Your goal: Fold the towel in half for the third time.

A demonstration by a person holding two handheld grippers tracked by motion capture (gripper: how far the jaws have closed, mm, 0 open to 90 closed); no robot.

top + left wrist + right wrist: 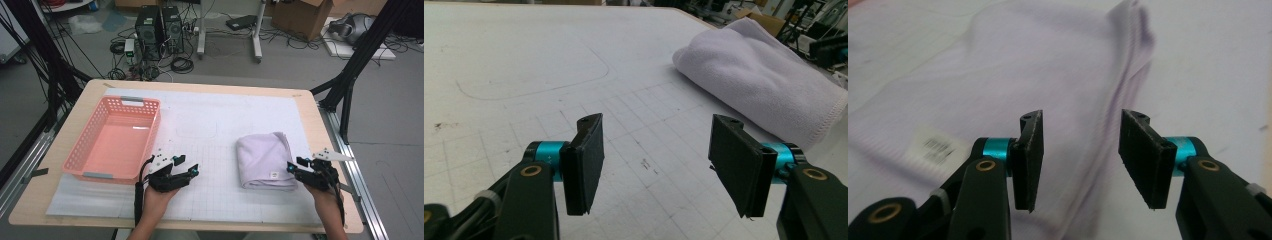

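The right claw (pixel 1080 160) stands apart with nothing between its jaws, hovering at the towel's (pixel 998 75) folded edge, lower middle of the right gripper view. Coming in this shallow, it may pinch only the top layer, and the fold would fall open on lifting. The left claw (pixel 654 170), also apart and empty, sits low in the left gripper view over the bare desk (pixel 524 50). The towel (pixel 264 160) lies right of centre in the high view, well apart from the basket (pixel 75 155) at left; a one-sided lift could drag it unfolded across.
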